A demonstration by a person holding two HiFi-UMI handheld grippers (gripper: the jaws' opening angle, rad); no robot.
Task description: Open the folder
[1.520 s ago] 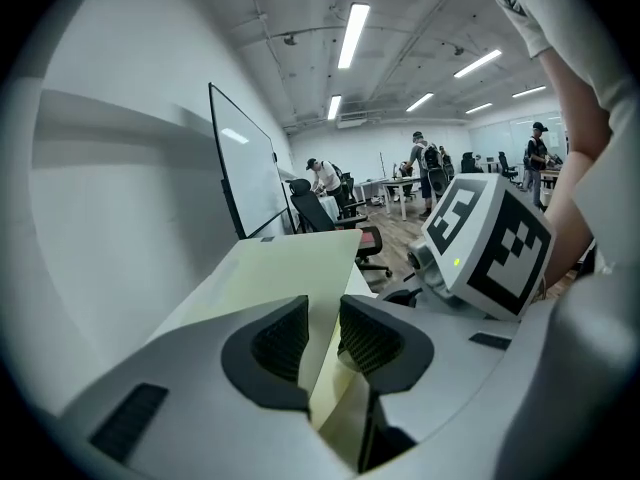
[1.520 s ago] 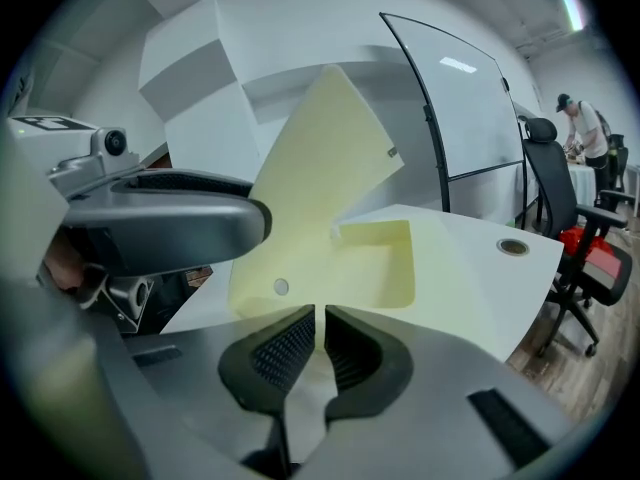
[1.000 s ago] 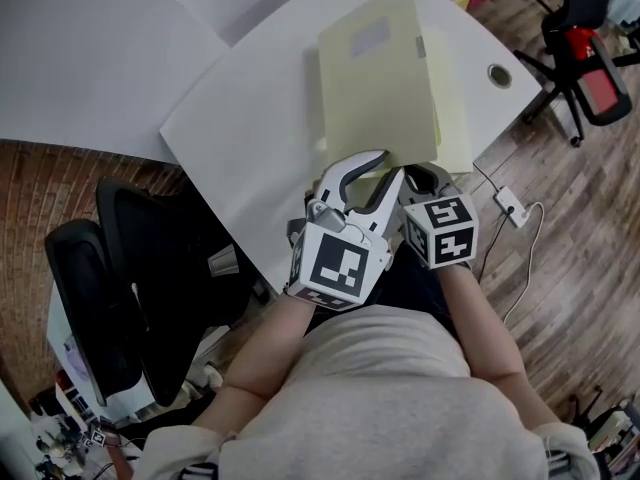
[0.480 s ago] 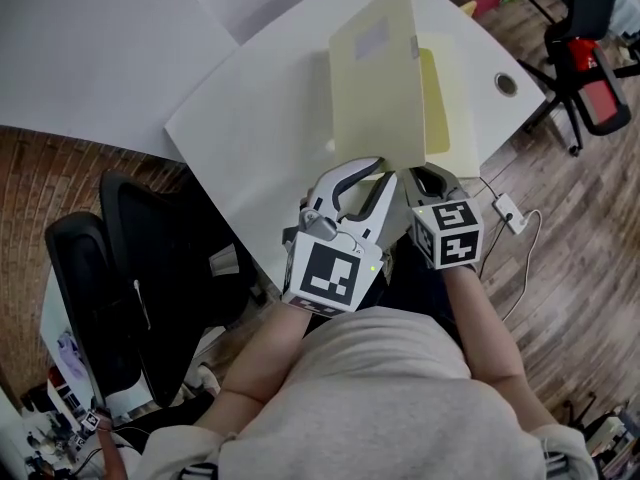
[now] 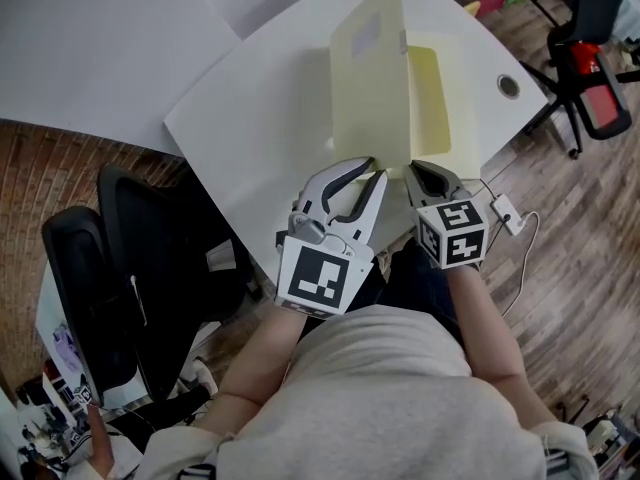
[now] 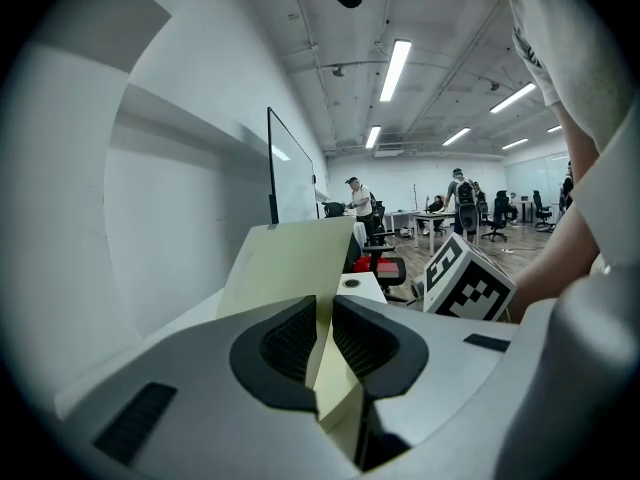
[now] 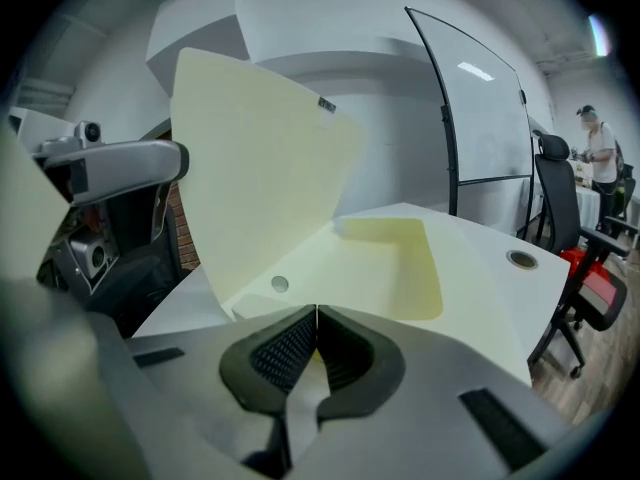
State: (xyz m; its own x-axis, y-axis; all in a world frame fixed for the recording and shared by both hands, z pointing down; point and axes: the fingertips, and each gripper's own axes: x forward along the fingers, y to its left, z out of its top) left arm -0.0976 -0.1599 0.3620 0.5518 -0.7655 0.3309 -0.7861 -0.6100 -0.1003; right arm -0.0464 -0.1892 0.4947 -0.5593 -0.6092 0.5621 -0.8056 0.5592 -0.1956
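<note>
Half done, we judge: folder (image 5: 428,108) on the desk (image 5: 260,118), front cover (image 5: 368,88) standing upright in the left tool (image 5: 375,171), jaws closing on it, right tool (image 5: 425,171) clamped on the back leaf (image 5: 432,78); cover not yet laid flat.

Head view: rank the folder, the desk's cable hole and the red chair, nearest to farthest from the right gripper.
1. Folder, right at the right gripper, its near edge between the jaws.
2. Cable hole, far right on the desk.
3. Red chair, on the floor beyond the desk's right edge.
</note>
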